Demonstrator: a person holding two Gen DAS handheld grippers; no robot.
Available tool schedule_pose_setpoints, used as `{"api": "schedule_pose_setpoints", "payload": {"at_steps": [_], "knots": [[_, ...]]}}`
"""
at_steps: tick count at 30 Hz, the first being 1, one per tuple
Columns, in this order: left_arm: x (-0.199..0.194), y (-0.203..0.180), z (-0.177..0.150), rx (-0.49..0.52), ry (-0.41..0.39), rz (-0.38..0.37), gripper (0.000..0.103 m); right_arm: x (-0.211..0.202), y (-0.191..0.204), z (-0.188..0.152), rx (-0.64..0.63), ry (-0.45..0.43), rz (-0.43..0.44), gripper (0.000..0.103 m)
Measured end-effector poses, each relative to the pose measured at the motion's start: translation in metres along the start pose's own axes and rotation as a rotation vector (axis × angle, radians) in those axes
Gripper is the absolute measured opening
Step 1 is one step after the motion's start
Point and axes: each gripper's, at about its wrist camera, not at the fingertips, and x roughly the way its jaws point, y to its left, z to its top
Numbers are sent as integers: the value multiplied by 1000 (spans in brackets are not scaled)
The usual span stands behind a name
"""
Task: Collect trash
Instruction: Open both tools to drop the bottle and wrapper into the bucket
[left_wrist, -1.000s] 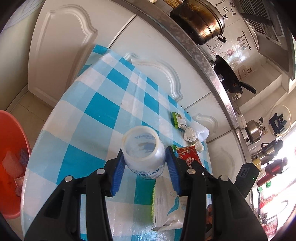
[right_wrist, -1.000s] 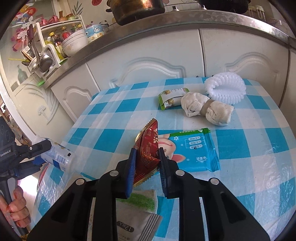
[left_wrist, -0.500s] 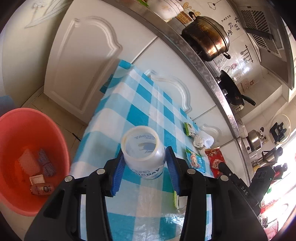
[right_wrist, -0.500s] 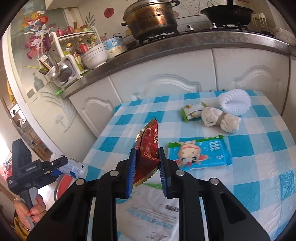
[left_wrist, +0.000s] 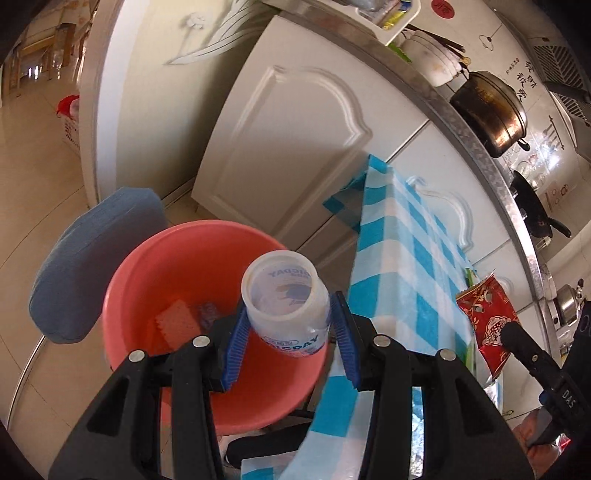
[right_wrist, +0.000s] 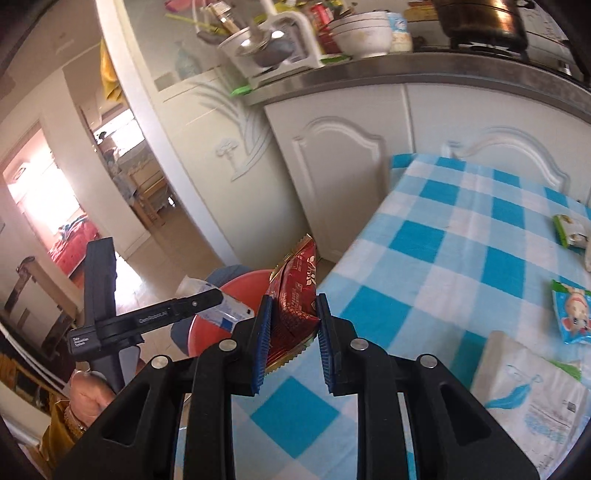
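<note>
Between the blue pads of the left claw (left_wrist: 291, 334): a white plastic bottle (left_wrist: 286, 304), clamped on both sides, open mouth toward the camera, held over the red basin (left_wrist: 147, 280) on the floor. Basin holds a few small items. Right claw (right_wrist: 291, 332) nearly closed on a red snack wrapper (right_wrist: 295, 291), pinched upright at the edge of the blue-checked surface (right_wrist: 461, 240). Wet-wipe pack (right_wrist: 570, 314), green packet (right_wrist: 569, 229) and white tissue pack (right_wrist: 532, 387) lie on the cloth.
</note>
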Motion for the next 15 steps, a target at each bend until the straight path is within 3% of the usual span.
{"api": "schedule_pose_setpoints", "payload": {"at_steps": [5,12,13,14,15], "knots": [[13,31,-9,-45,37,40,45,43,32,-2,-67,80,36,25],[35,50,-21,-58,102,72,45,89,44,-18,-70,169,47,27],[38,50,-22,-55,110,84,53,93,43,-19,-60,176,41,32],[41,53,-24,-57,117,101,71,94,41,-20,-42,182,42,39],[41,54,-25,-60,113,102,76,94,38,-21,-20,180,55,53]]}}
